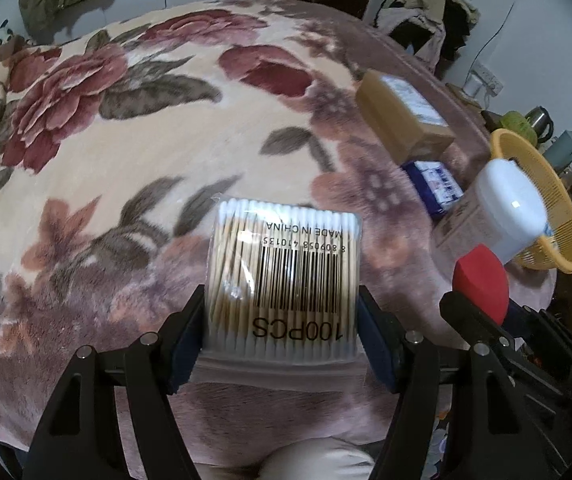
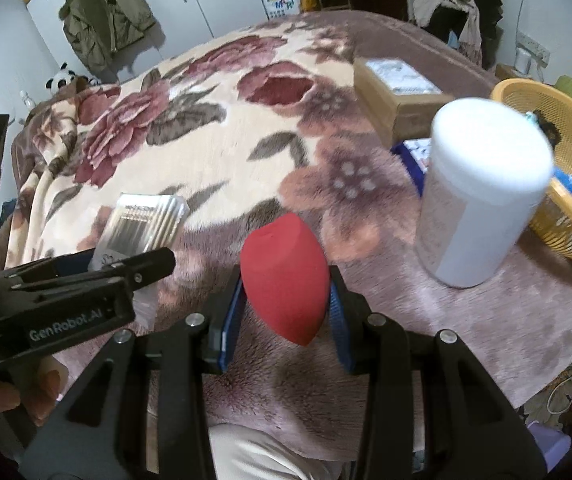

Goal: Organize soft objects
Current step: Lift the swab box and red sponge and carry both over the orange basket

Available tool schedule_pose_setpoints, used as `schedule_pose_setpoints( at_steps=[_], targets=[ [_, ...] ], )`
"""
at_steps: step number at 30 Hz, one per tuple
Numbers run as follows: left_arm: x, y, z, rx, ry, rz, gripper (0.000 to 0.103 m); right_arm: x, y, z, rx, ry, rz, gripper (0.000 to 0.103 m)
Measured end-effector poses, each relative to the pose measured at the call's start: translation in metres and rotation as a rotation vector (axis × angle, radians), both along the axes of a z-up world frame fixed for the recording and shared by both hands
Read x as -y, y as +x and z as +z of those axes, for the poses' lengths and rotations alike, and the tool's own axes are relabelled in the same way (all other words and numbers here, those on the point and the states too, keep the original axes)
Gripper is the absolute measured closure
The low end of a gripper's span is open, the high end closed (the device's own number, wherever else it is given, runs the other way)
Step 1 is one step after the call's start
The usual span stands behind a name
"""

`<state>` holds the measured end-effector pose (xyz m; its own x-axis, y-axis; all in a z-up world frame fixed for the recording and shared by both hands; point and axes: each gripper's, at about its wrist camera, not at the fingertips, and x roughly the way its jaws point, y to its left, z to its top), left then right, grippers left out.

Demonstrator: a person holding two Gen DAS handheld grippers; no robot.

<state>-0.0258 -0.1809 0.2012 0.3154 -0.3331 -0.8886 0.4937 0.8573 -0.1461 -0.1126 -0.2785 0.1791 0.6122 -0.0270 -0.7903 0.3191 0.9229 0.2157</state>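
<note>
The left hand-held gripper (image 1: 282,332) is pinching a flat pack of cotton swabs (image 1: 286,280) across its width, both blue pads pressing on the pack's side edges, clear of the bed blanket (image 1: 146,168). The right hand-held gripper (image 2: 286,312) is pinching a red makeup sponge (image 2: 286,276) at its widest part, tip pointing away from the camera and also clear of the blanket.

Judged step: both items are being carried toward the yellow basket (image 2: 566,216), which is sitting at the far right edge of the bed and already holding some items.

Procedure for doing this well:
1. Keep the pinch on the sponge light and steady; it is compressible and may squirt out of the pads if squeezed harder.
2. Keep the swab pack level; its plastic wrap is slick, and the grip is sitting near the lower end, so tilting may let it slide.
3. Route the right hand-held gripper around or above the white lidded canister (image 2: 482,200), which is standing between the sponge and the basket and could be tipped.
4. Keep the two hand-held grippers apart; they are working close beside each other.
5. Release only once each item is over the basket rim.

Beyond the canister, a blue packet (image 1: 434,188) and a cardboard box (image 1: 402,120) are lying on the blanket.
</note>
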Motion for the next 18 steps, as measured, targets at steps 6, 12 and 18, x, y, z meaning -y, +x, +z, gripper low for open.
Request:
schedule_pose_setpoints(
  at_steps=[6,12,18],
  targets=[
    [0.031,-0.005,0.022,0.010,-0.041,-0.024,0.032,0.025,-0.007,0.024,0.048,-0.019,-0.035,0.064],
    [0.063,-0.009,0.039,0.028,-0.058,-0.058,0.032,0.052,-0.013,0.044,0.083,-0.040,-0.076,0.064],
    [0.092,-0.013,0.055,0.052,-0.073,-0.088,0.032,0.076,-0.019,0.056,0.097,-0.061,-0.111,0.064]
  ],
)
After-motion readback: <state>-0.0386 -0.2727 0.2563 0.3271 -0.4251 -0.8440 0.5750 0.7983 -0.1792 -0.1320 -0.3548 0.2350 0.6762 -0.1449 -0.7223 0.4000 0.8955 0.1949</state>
